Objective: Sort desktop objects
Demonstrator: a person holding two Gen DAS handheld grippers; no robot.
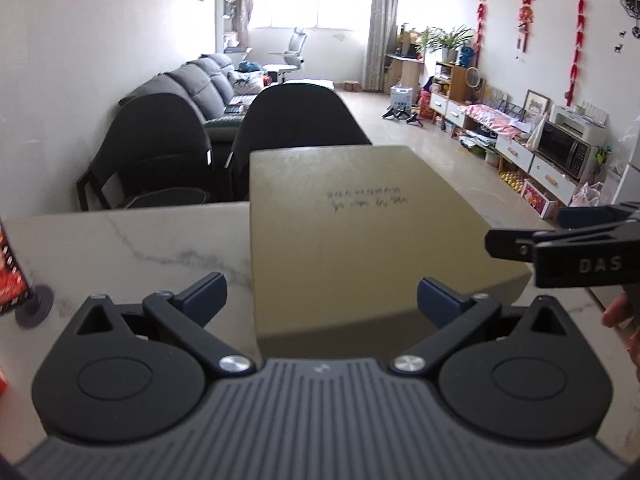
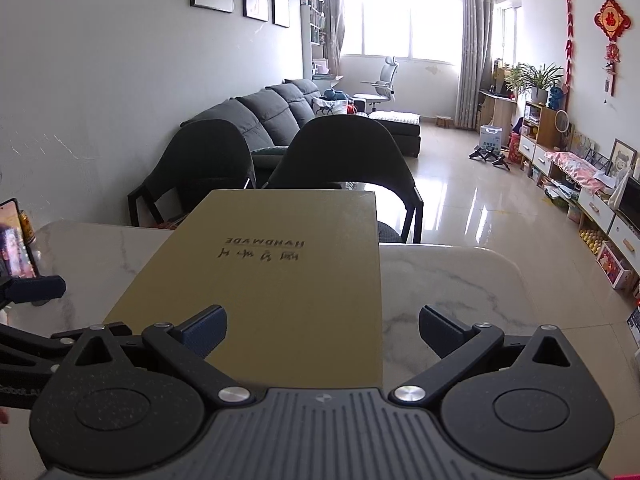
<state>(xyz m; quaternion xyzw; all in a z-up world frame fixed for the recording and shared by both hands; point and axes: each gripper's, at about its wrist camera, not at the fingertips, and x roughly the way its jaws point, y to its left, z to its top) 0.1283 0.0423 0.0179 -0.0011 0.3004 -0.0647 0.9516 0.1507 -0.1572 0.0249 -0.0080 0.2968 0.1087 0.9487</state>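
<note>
An olive-tan box [image 1: 352,232] with dark lettering on its lid lies on the white marble table [image 1: 128,248]. My left gripper [image 1: 320,300] is open, its fingers either side of the box's near left part. The right gripper shows at the right edge of the left wrist view [image 1: 560,248]. In the right wrist view the same box [image 2: 280,280] reads "HANDMADE" upside down. My right gripper [image 2: 322,330] is open over the box's near right corner, its right finger [image 2: 444,328] over bare table [image 2: 452,280]. The left gripper's finger [image 2: 36,286] shows at the left edge.
A phone on a stand [image 2: 16,240] stands at the table's left, its base showing in the left wrist view [image 1: 36,308]. Two dark chairs [image 2: 344,152] stand beyond the far table edge, with a grey sofa [image 2: 272,116] behind. Cabinets line the right wall.
</note>
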